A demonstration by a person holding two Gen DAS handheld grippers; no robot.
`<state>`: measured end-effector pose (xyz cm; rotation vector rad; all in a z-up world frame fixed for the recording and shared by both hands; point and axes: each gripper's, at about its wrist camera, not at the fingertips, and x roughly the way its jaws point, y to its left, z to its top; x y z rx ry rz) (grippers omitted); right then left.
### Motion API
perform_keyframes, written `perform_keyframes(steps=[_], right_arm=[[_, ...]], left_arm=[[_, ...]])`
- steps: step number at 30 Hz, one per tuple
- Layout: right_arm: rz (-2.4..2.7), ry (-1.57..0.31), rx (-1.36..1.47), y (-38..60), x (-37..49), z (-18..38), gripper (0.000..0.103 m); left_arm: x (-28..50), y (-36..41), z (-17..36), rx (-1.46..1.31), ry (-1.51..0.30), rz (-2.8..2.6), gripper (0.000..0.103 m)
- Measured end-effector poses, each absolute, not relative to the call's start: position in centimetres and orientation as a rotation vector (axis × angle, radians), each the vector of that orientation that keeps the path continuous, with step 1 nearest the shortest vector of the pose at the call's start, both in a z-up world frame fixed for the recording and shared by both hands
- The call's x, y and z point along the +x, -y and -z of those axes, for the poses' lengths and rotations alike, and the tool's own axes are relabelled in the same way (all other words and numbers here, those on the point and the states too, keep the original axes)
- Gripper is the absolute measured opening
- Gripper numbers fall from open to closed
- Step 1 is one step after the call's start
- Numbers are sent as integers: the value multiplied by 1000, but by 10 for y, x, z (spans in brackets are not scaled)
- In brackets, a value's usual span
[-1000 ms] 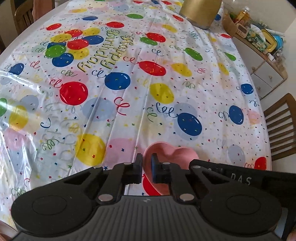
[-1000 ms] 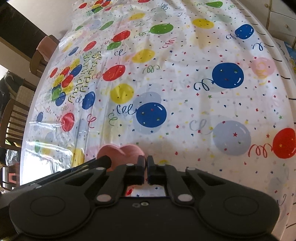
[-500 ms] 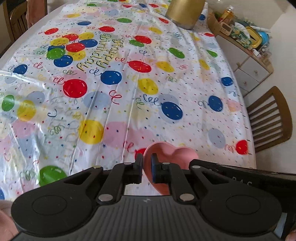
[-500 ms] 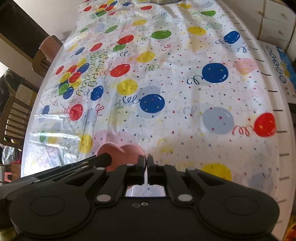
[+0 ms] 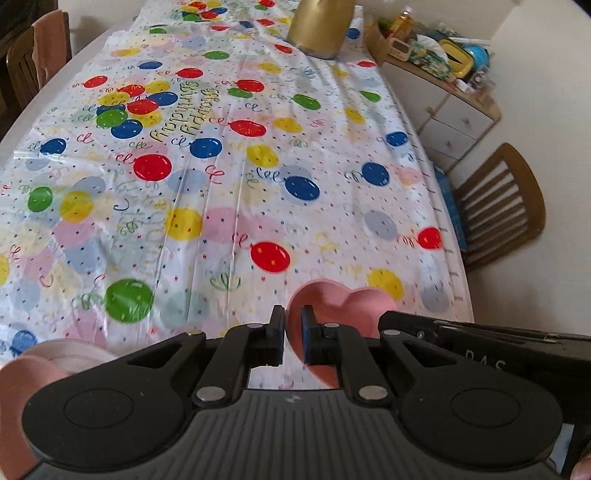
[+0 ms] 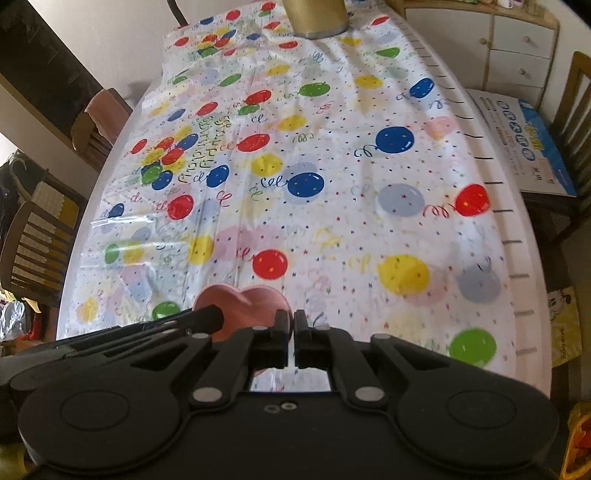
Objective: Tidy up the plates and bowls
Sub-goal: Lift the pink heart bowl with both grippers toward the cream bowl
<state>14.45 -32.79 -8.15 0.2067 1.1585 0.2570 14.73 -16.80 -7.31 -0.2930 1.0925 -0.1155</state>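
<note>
Care mattered: left hand-held gripper [image 5: 293,334] pinched the pink heart bowl's [image 5: 343,304] near-left rim, right hand-held gripper [image 6: 294,334] apparently clamped its right edge above the worktop [image 5: 332,206], so level carrying suited.

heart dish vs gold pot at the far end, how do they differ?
The heart dish is pink, shallow; the gold pot is tall, round. The heart dish is near, its rim between the left gripper's fingers; the gold pot stands far off, untouched. Both are over the balloon tablecloth.
</note>
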Motion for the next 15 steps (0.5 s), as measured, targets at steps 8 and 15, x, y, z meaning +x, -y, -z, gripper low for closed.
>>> perform_keyframes(steps=[8, 15], right_arm=[[-219, -1113, 229, 330, 96, 60, 2], [-182, -1087, 250, 333, 59, 50, 2]], left_arm=[[107, 173, 54, -251, -1077, 173, 9], [77, 176, 45, -221, -1062, 224, 9]])
